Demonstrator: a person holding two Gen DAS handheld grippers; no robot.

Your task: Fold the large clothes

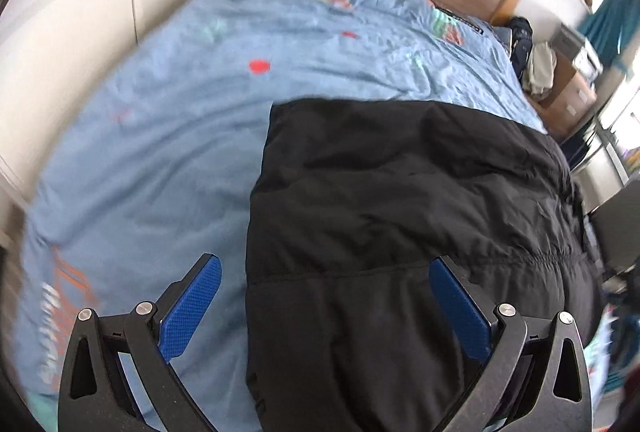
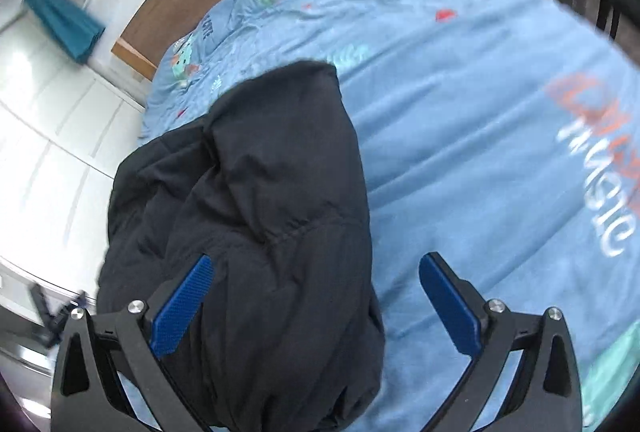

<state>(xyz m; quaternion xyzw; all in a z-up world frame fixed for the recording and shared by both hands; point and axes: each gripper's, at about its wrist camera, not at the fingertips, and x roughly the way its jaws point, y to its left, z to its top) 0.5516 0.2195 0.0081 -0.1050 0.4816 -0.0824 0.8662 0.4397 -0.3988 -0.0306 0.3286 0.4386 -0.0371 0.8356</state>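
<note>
1. Left wrist view: the bed (image 1: 160,152) with its blue cover carries the black jacket (image 1: 400,212), which lies bulky and partly folded near the bed's edge. I judge that a hard pull may drag it off that edge.
2. The jacket is thick and puffy, so a finished fold may spring open again.
3. The left gripper (image 1: 324,306) hangs above the jacket's edge, jaws spread, holding nothing; a shallow bite may catch only the top layer.
4. The right gripper (image 2: 316,306) is also spread and empty above the jacket (image 2: 248,212); the smooth cloth may slip from the pads.
</note>
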